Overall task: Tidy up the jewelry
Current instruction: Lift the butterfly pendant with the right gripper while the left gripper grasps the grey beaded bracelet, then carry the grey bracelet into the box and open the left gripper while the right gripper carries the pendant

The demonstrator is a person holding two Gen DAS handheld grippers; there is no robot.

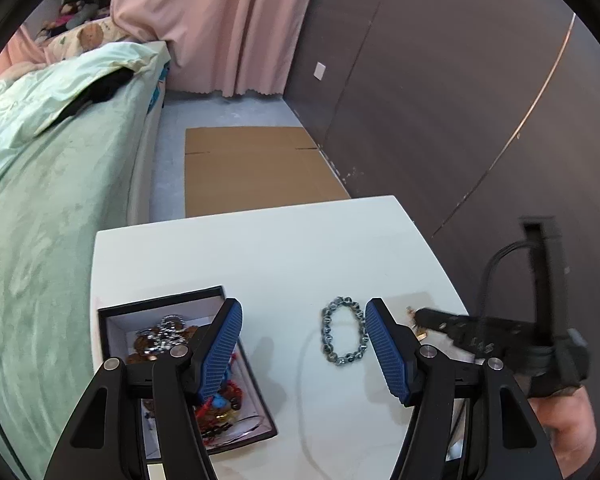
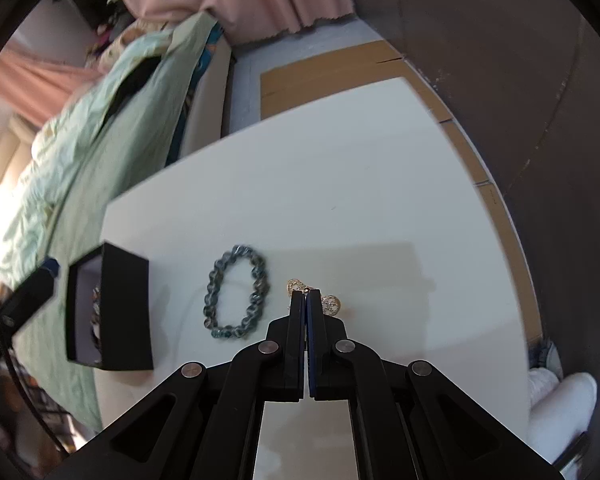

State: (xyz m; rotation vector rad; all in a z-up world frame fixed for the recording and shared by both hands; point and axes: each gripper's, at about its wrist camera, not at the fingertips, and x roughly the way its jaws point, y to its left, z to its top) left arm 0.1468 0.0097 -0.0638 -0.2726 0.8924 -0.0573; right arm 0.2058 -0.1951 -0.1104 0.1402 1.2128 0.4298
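1. The right gripper (image 2: 307, 295) is pressed together on the gold earrings (image 2: 331, 304), just right of the bracelet (image 2: 236, 292); they look light, thin and slippery, so hold near the hook.
2. The left gripper (image 1: 304, 344) is spread, holding nothing, above the bracelet; the box (image 2: 126, 308) lies left of it.

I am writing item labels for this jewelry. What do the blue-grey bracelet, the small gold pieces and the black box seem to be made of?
Blue-grey bracelet: round beads, probably glass or polished stone, with mottled colour and glossy highlights.
Gold pieces: thin pierced metal, gold-coloured and shiny; real gold or plating, I cannot tell.
Black box: likely matte card, with sharp flat walls and a white inside.
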